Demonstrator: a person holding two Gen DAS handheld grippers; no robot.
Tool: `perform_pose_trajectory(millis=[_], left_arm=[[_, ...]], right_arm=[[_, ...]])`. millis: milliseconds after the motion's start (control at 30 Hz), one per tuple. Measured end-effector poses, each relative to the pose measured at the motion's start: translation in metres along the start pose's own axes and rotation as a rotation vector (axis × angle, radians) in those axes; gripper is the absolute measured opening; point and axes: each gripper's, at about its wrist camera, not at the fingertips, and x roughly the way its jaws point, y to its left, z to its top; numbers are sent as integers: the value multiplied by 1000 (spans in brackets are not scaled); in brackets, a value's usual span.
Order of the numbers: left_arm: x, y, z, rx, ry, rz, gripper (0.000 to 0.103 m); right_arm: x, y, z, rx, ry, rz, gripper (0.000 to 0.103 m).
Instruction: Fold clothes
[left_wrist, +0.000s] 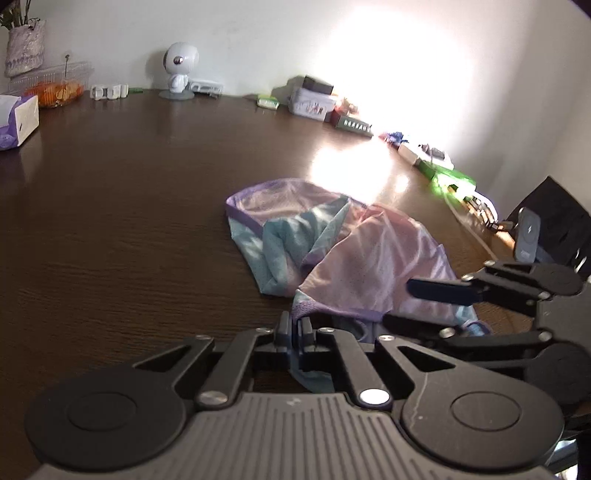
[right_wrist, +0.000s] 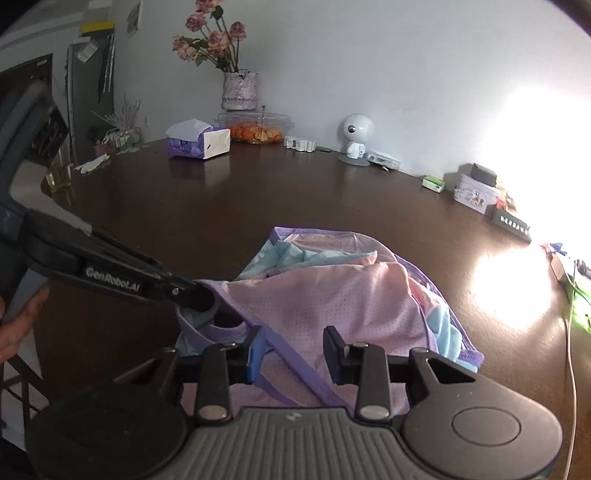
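Note:
A pink, teal and purple mesh garment (left_wrist: 332, 240) lies crumpled on the dark wooden table (left_wrist: 110, 221). My left gripper (left_wrist: 295, 325) is shut on the garment's near purple-trimmed edge. It shows in the right wrist view (right_wrist: 207, 299), coming in from the left and pinching that edge. My right gripper (right_wrist: 291, 350) is open, its fingers on either side of a purple hem of the garment (right_wrist: 332, 295). It shows in the left wrist view (left_wrist: 399, 299) at the right, over the garment's near right part.
Along the wall stand a tissue box (right_wrist: 199, 142), a flower vase (right_wrist: 239, 90), a tray of oranges (right_wrist: 255, 131), a white robot figurine (right_wrist: 355, 138), tins and boxes (right_wrist: 476, 192). A cable (right_wrist: 570, 350) runs at the right. Sun glare washes the right side.

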Motion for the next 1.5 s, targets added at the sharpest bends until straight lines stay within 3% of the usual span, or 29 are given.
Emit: perform_pose_trajectory(millis=[167, 333, 467, 600, 767, 900, 967, 1067, 1133, 1233, 1367, 1500], left_arm=[[-38, -19, 10, 46, -104, -27, 3], [-48, -24, 6, 78, -149, 13, 3], [-51, -22, -1, 71, -160, 21, 3], [-49, -22, -10, 90, -144, 34, 3], [-54, -25, -26, 136, -177, 63, 3], [-51, -33, -54, 217, -218, 156, 4], [-52, -38, -67, 280, -261, 199, 4], [-58, -46, -86, 406, -350, 174, 5], [-59, -51, -91, 444, -357, 165, 6], [-56, -50, -89, 395, -289, 156, 5], [-52, -48, -84, 368, -207, 141, 3], [-48, -42, -61, 365, -201, 125, 3]], right_arm=[[2, 26, 2, -111, -38, -35, 34], [0, 32, -6, -164, 2, -287, 31], [-23, 15, -31, -68, 66, -396, 25], [-37, 14, -44, -27, 50, -468, 15], [-42, 16, -51, -7, 58, -456, 7], [-41, 26, -60, -22, 61, -419, 2], [-47, 36, -65, -43, 19, -420, 2], [-58, 47, -72, -20, -39, -413, 2], [-63, 51, -75, 9, -44, -401, 3], [-71, 51, -79, 80, -36, -360, 2], [-82, 50, -76, 99, -47, -412, 1], [-91, 36, -61, 132, -73, -365, 1]])
